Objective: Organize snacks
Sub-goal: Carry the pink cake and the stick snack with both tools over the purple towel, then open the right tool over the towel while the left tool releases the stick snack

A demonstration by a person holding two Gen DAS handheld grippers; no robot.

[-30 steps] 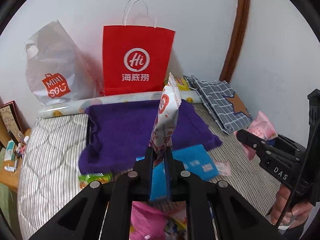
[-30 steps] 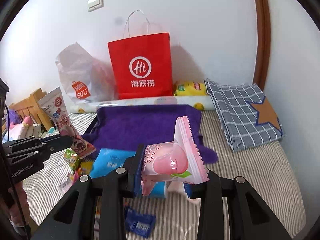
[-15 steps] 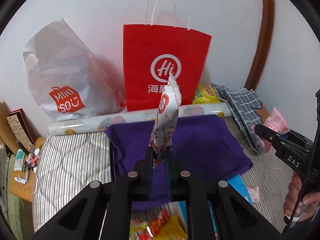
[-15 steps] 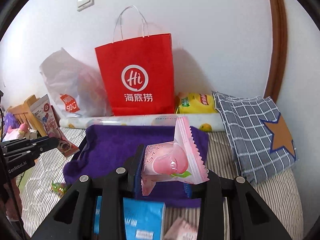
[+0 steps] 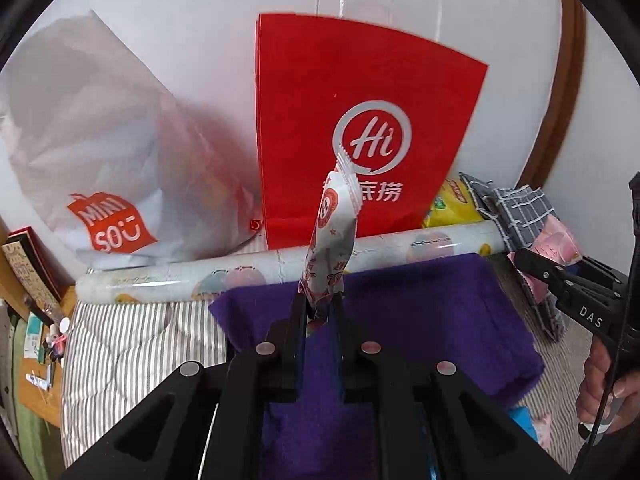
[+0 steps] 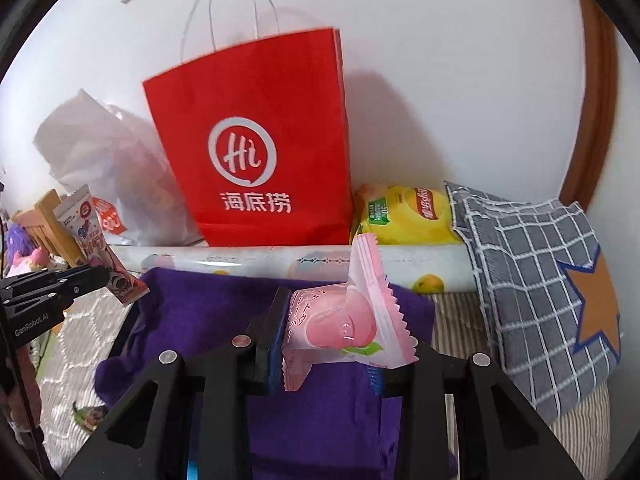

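**Camera setup: both wrist views facing the back wall**

Left wrist fisheye is looking forward along its fingers, low over the purple cloth (image 5: pixel 420 320), with the red bag (image 5: pixel 360 120) filling upper centre, close. Right wrist fisheye is facing the same wall, bag (image 6: pixel 256 140) sitting centre-left. Both are sharing the bag, cloth (image 6: pixel 224 312) and yellow chip bag (image 6: pixel 404 216). Each is catching the other gripper at a frame edge.
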